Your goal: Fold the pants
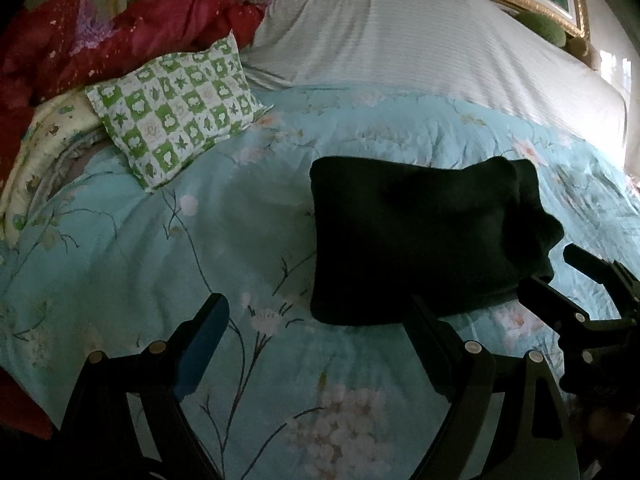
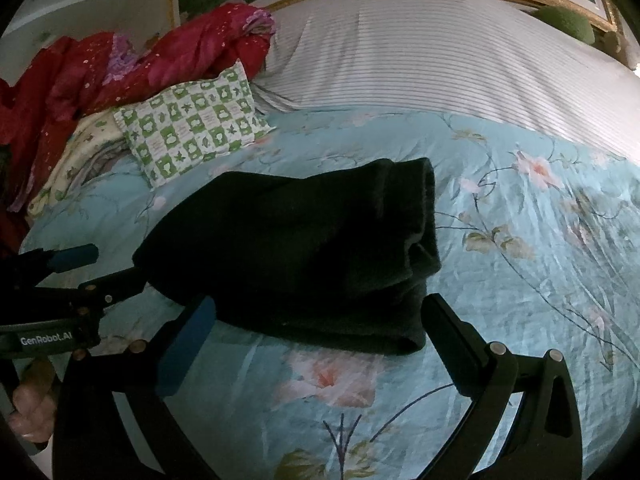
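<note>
One dark green folded pair of fleece pants point(image 2: 296, 256), thick compact bundle, lying on turquoise floral quilt point(image 2: 520, 240). One green checked pillow point(image 1: 176, 108). Two grippers, left gripper point(image 1: 316, 344) and right gripper point(image 2: 316, 340), both wide apart, holding nothing. Only in right view: fingers point(image 2: 32, 412) of a hand.

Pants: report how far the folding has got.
Done: the dark pants lie as a compact folded bundle on the floral quilt, beside the green checked pillow. In hand: nothing; the left gripper and right gripper are both open, short of the bundle's near edge. Left: little or nothing visible, perhaps squaring the rumpled right edge.
</note>
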Tool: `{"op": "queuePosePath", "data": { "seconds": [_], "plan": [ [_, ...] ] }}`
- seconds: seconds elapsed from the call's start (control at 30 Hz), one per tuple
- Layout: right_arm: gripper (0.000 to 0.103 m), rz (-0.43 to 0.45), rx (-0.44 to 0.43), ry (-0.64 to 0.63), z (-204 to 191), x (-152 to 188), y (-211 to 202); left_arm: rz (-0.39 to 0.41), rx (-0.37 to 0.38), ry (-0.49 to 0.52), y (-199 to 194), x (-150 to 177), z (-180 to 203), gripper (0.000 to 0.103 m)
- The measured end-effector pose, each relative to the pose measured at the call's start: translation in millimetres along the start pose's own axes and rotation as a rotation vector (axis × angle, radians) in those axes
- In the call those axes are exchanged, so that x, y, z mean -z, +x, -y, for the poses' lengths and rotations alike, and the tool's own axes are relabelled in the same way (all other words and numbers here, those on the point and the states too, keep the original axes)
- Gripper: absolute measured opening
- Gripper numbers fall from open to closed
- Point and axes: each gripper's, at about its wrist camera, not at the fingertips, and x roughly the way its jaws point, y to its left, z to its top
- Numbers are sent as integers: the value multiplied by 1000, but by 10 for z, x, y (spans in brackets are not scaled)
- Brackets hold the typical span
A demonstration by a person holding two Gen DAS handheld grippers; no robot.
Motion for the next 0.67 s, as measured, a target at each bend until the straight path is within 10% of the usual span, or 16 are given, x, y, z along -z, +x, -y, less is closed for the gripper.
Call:
{"op": "queuePosePath", "data": {
  "seconds": [0.67],
  "plan": [
    [103, -12, -8, 81, 303, -114, -52, -57, 5, 36, 119, -187, 200, 89]
  ]
}}
